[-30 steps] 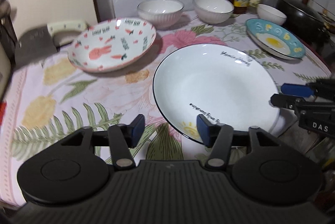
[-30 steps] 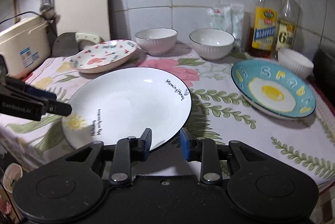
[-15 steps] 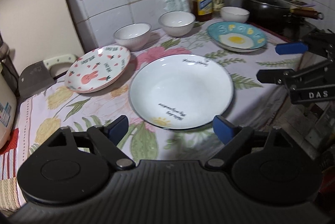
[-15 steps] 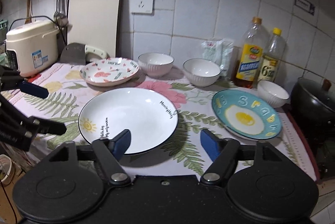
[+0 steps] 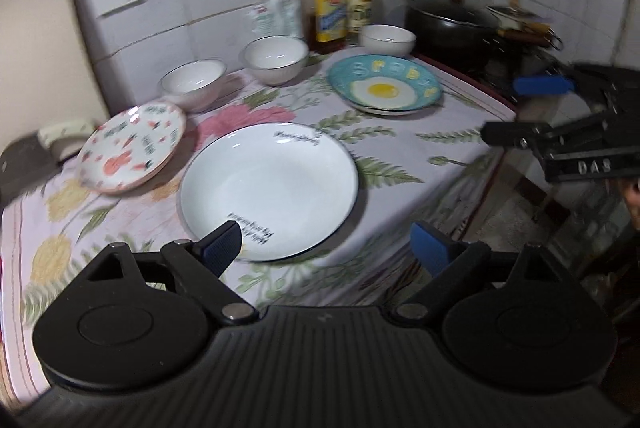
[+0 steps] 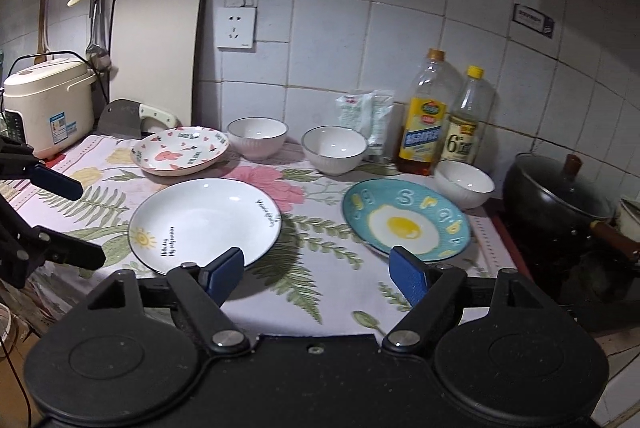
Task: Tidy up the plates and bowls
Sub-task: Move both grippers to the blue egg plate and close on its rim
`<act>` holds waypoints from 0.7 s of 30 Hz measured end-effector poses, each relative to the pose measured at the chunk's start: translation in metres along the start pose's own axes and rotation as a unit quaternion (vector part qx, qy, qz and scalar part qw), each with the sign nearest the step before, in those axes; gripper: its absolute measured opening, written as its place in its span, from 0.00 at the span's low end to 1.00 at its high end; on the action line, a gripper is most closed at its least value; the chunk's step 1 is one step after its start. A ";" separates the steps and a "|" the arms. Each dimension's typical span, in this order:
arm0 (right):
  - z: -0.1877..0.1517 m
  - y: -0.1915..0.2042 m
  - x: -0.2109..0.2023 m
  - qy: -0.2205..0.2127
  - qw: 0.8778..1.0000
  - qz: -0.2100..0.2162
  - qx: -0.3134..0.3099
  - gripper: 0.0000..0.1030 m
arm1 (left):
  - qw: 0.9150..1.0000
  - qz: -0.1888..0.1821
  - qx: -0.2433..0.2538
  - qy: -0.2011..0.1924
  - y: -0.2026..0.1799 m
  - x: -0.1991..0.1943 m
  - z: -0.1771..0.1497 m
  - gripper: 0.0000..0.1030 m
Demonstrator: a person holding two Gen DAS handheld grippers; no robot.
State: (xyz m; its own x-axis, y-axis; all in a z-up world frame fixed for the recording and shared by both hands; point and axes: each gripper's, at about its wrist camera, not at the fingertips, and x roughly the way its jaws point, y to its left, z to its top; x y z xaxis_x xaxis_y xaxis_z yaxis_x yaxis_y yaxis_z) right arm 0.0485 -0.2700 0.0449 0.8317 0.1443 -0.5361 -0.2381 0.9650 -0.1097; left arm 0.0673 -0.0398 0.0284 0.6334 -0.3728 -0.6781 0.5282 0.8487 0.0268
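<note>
A white plate [image 6: 204,224] lies at the counter's front middle, also in the left wrist view [image 5: 270,188]. A rabbit-pattern plate [image 6: 181,155] lies back left, a blue fried-egg plate [image 6: 404,220] right. Three white bowls [image 6: 257,137] [image 6: 334,149] [image 6: 464,183] stand near the wall. My left gripper [image 5: 326,248] is open and empty, in front of the white plate. My right gripper [image 6: 318,274] is open and empty, above the front edge between the white and blue plates. Each gripper shows in the other's view: right [image 5: 532,108], left [image 6: 76,220].
A flowered cloth [image 6: 320,284] covers the counter. Two oil bottles [image 6: 426,120] and a packet [image 6: 364,116] stand at the wall. A rice cooker [image 6: 44,104], cleaver [image 6: 120,118] and cutting board [image 6: 156,48] are back left. A black pot [image 6: 560,196] sits on the stove, right.
Both grippers have opened wide and pulled back and up from the white plate. The left wrist view has swung to the right.
</note>
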 end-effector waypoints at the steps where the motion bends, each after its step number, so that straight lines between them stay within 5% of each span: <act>1: 0.000 -0.004 -0.002 0.000 1.000 -0.002 -0.001 0.81 | 1.000 0.002 0.009 -0.001 -0.005 0.000 0.003 0.90; 11: -0.002 -0.050 -0.005 -0.015 1.000 -0.008 0.007 0.81 | 0.999 0.002 0.036 -0.017 -0.046 0.018 0.037 0.90; 21: -0.017 -0.123 0.034 -0.053 0.995 0.047 0.069 0.81 | 0.997 0.027 -0.061 -0.034 -0.060 0.077 0.076 0.90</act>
State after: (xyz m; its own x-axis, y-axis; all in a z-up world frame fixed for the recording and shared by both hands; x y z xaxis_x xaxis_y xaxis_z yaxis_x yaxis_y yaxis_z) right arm 0.0976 -0.3874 0.0261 0.8591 0.2500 -0.4467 -0.2515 0.9662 0.0571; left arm 0.1279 -0.1478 0.0303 0.6982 -0.3466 -0.6264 0.4227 0.9058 -0.0300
